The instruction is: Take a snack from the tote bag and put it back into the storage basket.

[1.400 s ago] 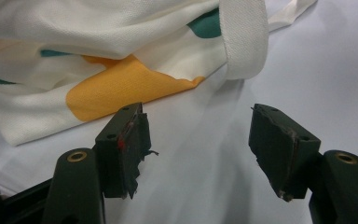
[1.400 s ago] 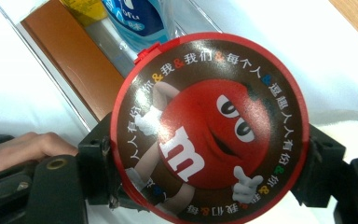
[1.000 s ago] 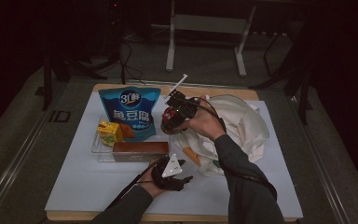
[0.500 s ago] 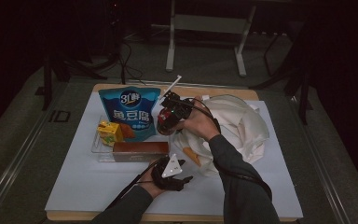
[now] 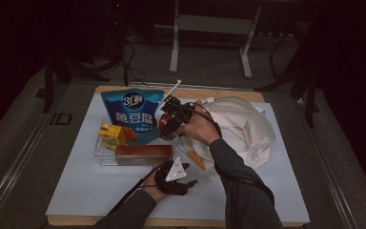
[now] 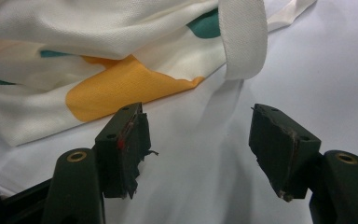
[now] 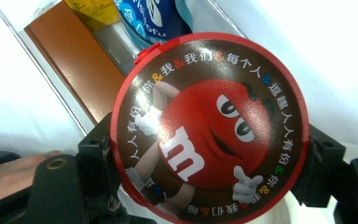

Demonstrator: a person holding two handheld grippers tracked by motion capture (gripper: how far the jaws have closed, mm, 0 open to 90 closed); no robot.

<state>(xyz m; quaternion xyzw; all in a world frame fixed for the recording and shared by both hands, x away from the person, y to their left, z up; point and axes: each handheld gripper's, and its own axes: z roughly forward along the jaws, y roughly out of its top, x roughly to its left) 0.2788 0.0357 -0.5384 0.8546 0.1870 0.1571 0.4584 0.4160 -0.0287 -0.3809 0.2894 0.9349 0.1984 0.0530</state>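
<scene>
— While I am gripping the candy tub (image 7: 209, 135) in my right gripper (image 5: 167, 125), tell me how it is sitting.

— Your right jaws are pressing on its two opposite sides, so you are clamping it. It is hanging above the white mat (image 5: 76, 191), just beside the blue snack pouch (image 5: 132, 114) and over the edge of the cloth bag (image 5: 238, 126).

— Which way is it pointing?

— In the right gripper view its round red-rimmed lid is facing straight back at your camera, so the axis through the tub is running along your jaws, away from you. The hinge tab on the rim is pointing up and to the left there, toward the clear tray (image 5: 106, 160) with the brown box (image 5: 143, 152) and yellow carton (image 5: 113, 134).

— And my left gripper (image 5: 189, 179)?

— I am seeing its jaws standing apart with nothing between them, lying low on the mat near the bag's orange patch (image 6: 121, 88) and strap (image 6: 240, 32).
</scene>
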